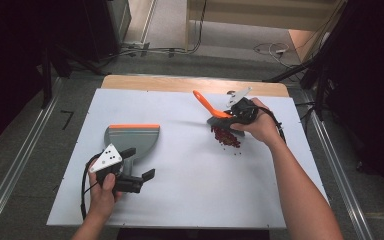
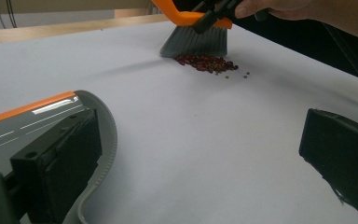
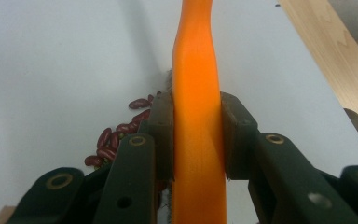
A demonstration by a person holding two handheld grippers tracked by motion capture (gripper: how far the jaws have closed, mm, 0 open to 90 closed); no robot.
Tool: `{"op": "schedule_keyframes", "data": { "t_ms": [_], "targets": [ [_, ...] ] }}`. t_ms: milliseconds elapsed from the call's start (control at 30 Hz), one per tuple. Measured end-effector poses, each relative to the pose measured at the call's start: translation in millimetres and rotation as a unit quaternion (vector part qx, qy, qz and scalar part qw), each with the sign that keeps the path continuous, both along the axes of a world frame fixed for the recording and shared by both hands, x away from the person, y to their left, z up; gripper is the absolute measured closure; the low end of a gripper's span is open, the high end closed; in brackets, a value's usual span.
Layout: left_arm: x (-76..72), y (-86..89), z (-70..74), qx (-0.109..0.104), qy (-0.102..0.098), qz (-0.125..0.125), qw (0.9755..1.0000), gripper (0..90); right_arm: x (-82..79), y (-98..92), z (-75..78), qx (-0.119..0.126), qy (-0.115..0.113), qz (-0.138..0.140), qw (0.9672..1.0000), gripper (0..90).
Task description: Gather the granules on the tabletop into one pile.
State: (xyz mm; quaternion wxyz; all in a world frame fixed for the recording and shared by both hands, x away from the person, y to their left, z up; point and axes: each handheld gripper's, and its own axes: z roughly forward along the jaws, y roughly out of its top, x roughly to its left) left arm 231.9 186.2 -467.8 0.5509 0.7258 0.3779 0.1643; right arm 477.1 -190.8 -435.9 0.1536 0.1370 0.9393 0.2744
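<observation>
The brush (image 3: 196, 116) has a smooth, slightly glossy orange plastic handle and soft grey bristles. The dustpan (image 1: 131, 137) looks like matt grey plastic with an orange lip. The beans (image 2: 206, 63) are shiny dark red. The table (image 1: 190, 195) wears a matt white sheet over pale wood.

No readable text, label or number shows anywhere.

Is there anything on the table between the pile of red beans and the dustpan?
Nothing visible. Bare white table lies between the beans and the dustpan. The brush, held in the right gripper, sits on the beans' far side.
</observation>
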Motion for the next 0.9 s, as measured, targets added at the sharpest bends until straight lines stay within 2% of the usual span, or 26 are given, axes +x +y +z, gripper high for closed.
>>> {"op": "schedule_keyframes", "data": {
  "t_ms": [133,233,333,400,500,700,833,900],
  "targets": [
    [0.0,-0.3,0.2,0.000,0.000,0.000,1.0000,0.0,-5.1,-6.1,8.9,0.018,-0.007,-0.007,0.9998,68.4],
    [0.0,-0.1,0.3,-0.001,0.000,0.000,1.0000,0.0,-11.8,-9.4,20.1,0.029,-0.004,-0.013,0.9995,68.4],
    [0.0,0.0,0.3,-0.002,0.000,0.001,1.0000,0.0,-21.2,-11.8,26.7,0.033,0.009,0.010,0.9994,68.4],
    [-0.1,-0.1,0.3,-0.002,0.000,0.001,1.0000,0.0,-27.9,-13.6,27.4,0.033,0.027,0.030,0.9987,68.4],
    [-0.3,-0.2,0.5,-0.001,0.000,0.000,1.0000,0.0,-39.5,-15.7,24.7,0.026,0.056,0.045,0.9971,68.4],
    [-0.1,-0.2,0.5,-0.001,0.000,0.001,1.0000,0.0,-57.4,-18.7,12.3,0.028,0.112,0.069,0.9909,68.4],
    [-0.5,-1.1,0.8,-0.001,-0.001,0.000,1.0000,0.0,-55.0,-18.4,0.0,0.015,0.132,0.066,0.9890,68.4],
    [-0.6,-1.0,0.7,-0.001,-0.001,0.001,1.0000,0.0,-50.4,-19.4,-2.4,0.026,0.130,0.063,0.9892,68.4]
  ]
}}
